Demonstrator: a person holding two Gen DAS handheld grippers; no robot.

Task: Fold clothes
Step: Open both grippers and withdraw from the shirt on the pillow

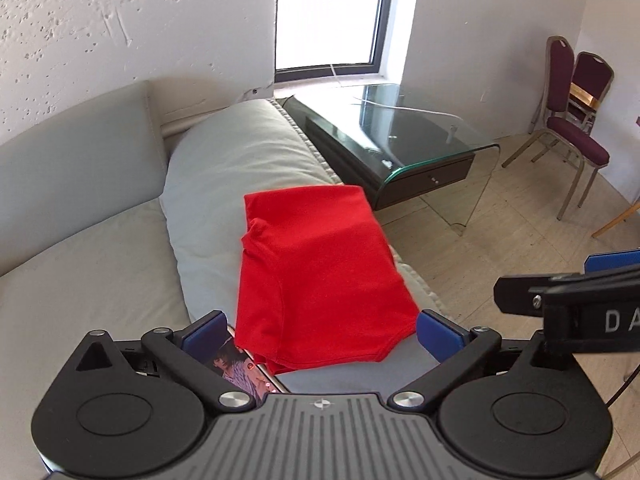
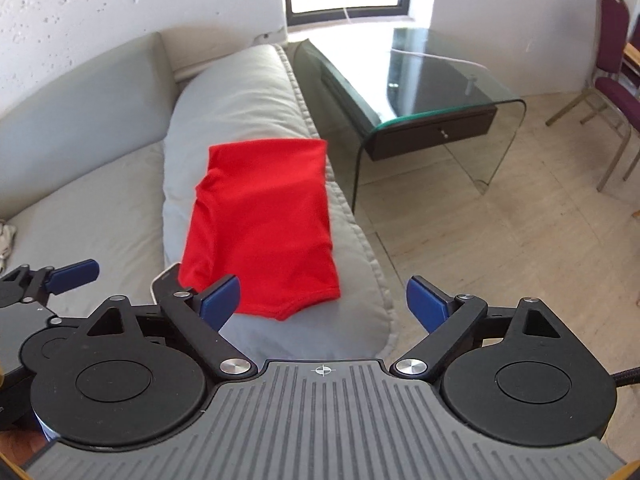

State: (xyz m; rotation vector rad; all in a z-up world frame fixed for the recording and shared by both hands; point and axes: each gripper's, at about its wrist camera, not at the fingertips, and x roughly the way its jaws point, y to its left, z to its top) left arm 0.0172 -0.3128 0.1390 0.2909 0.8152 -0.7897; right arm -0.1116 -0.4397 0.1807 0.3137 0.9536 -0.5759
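red garment (image 1: 320, 280), folded, on grey cushion (image 1: 224, 168) of sofa. left gripper (image 1: 320, 332) wide, empty; right gripper (image 2: 322, 300) wide, empty. glass table (image 2: 420, 80) beside.

a living room is shown: a grey sofa (image 1: 80, 184) is set beside a glass table (image 1: 400, 128), with padded chairs (image 1: 572, 128), a window (image 1: 332, 12) and tiled floor (image 1: 520, 220) seen.
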